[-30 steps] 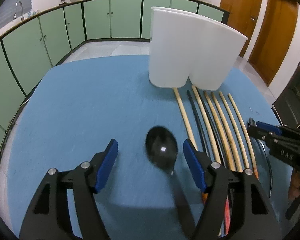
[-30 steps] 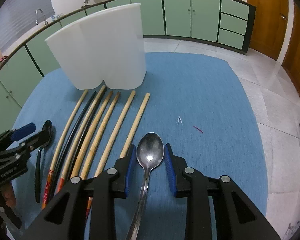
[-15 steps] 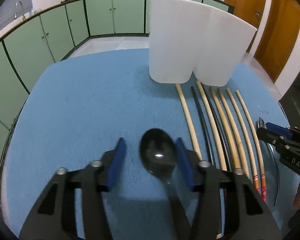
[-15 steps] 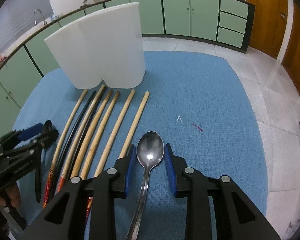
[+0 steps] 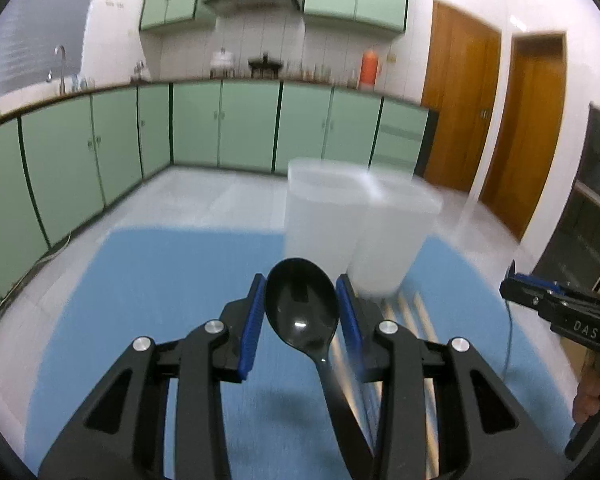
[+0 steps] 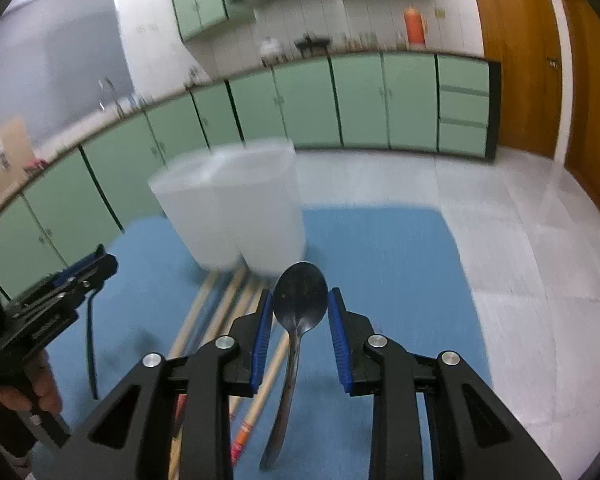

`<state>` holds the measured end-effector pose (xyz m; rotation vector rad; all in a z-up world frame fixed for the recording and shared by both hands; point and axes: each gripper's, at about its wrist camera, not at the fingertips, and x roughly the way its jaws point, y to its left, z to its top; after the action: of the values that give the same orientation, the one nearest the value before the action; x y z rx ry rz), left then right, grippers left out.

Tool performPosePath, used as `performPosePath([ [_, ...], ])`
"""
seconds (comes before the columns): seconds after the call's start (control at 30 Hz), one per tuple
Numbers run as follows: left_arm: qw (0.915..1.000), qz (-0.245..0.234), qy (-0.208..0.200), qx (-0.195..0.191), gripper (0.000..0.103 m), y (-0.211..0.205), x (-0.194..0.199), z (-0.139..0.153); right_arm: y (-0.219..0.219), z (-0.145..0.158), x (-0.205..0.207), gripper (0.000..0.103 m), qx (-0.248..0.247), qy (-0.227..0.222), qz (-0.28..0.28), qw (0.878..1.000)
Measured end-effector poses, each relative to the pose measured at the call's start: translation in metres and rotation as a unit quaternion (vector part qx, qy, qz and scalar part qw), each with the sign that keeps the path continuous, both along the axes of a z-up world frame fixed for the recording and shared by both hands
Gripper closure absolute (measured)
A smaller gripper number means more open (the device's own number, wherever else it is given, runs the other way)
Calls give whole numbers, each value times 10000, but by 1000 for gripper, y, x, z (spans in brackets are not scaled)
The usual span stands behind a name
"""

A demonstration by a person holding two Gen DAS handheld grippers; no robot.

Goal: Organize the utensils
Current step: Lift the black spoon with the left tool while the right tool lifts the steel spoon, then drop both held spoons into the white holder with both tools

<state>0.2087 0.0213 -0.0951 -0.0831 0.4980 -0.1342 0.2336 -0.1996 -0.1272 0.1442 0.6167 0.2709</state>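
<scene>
We see the left gripper (image 5: 301, 306) at lower centre of its frame, jaws closing, blue pads against the bowl of a black spoon (image 5: 302, 308) raised off the blue desk (image 5: 160, 280). The right gripper (image 6: 300, 316) sits at lower centre of its own frame, narrowly set, pads clamped on the bowl of a metal spoon (image 6: 300, 300), handle hanging down. A white two-compartment holder (image 6: 236, 208) stands upright mid-frame on the desk. Bamboo chopsticks (image 6: 220, 304) lie side by side directly below it, toward the lower edge of the frame
</scene>
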Motion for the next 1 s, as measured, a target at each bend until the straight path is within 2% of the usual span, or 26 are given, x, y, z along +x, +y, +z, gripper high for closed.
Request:
performPosePath([
  [0.23,9960,-65,-893,-32,69,-19,5,51,-5,53,6,75,305,-738,128,9967],
  [0.37,9912,-81,-1319,46,69,-37,31,79,-5,90,32,75,377,-1172,112,9923],
  [0.53,9837,-46,-1785,221,69,-58,75,108,7,115,80,75,327,-1463,-17,9887],
  [0.63,9812,-15,-1888,397,69,-70,100,115,19,114,112,75,178,-1503,-111,9884],
  [0.7,9826,12,-1816,389,69,-73,119,112,23,109,131,75,218,-1457,-161,9890],
  [0.87,9872,69,-1539,415,69,-74,154,92,34,86,167,75,63,-1263,-234,9917],
  [1.0,9900,80,-1335,440,68,-75,166,69,42,64,170,75,-44,-1082,-144,9940],
])
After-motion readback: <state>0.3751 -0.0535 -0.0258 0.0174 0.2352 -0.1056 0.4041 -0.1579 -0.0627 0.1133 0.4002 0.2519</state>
